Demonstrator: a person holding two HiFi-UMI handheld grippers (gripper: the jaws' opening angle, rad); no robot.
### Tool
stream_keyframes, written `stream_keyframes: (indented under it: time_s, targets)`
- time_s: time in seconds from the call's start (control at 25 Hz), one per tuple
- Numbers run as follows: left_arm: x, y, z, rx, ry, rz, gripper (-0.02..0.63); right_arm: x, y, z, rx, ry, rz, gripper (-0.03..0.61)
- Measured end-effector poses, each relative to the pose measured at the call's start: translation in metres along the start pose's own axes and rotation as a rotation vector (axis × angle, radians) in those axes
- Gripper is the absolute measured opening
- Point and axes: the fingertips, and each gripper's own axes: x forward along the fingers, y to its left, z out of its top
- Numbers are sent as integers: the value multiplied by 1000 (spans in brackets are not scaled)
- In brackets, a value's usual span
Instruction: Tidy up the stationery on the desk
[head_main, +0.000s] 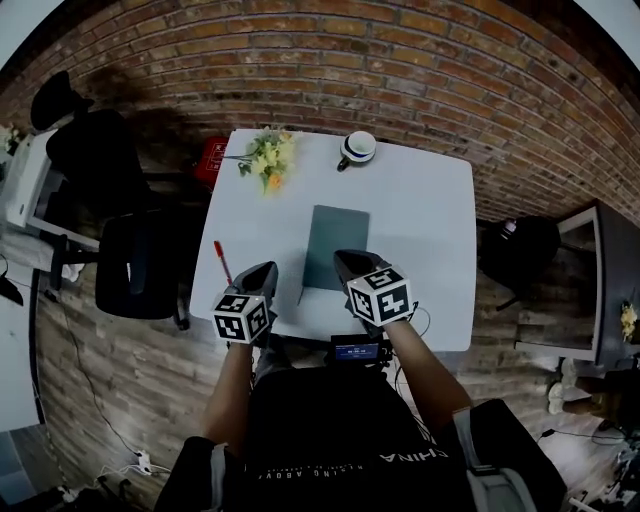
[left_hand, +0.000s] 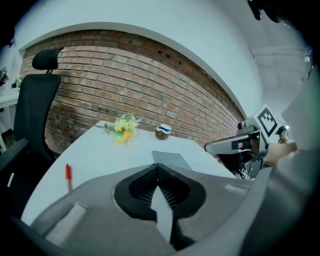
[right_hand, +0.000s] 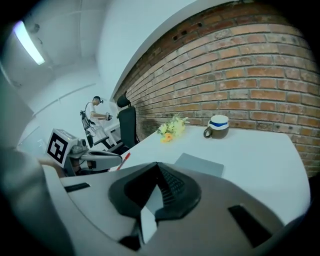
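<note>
A grey notebook (head_main: 335, 245) lies closed in the middle of the white desk (head_main: 430, 230). A red pen (head_main: 222, 262) lies near the desk's left edge. My left gripper (head_main: 267, 270) hovers over the front edge, between pen and notebook, jaws shut and empty. My right gripper (head_main: 346, 260) is shut too, holding nothing, its tip over the notebook's near right corner. In the left gripper view the shut gripper (left_hand: 158, 166) points at the notebook (left_hand: 172, 160), with the pen (left_hand: 68, 177) at left. The right gripper view shows its shut gripper (right_hand: 158, 166), the notebook (right_hand: 200, 164) and the pen (right_hand: 123, 158).
Yellow flowers (head_main: 265, 160) and a mug (head_main: 357, 148) stand at the desk's far edge by the brick wall. A black office chair (head_main: 135, 260) is left of the desk. A small device with a screen (head_main: 357, 350) sits at the front edge.
</note>
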Motion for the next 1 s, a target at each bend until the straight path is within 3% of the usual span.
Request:
stream_keyframes:
  time_s: [0.24, 0.52, 1.0]
  targets:
    - [-47, 82, -5, -12, 5, 44, 12, 73, 69, 11, -20, 50, 20, 11]
    - [-85, 170, -28, -15, 66, 30, 12, 158, 145, 0, -14, 112, 13, 28]
    - [-112, 236, -55, -11, 104, -33, 12, 244, 203, -50, -66, 247, -65, 91]
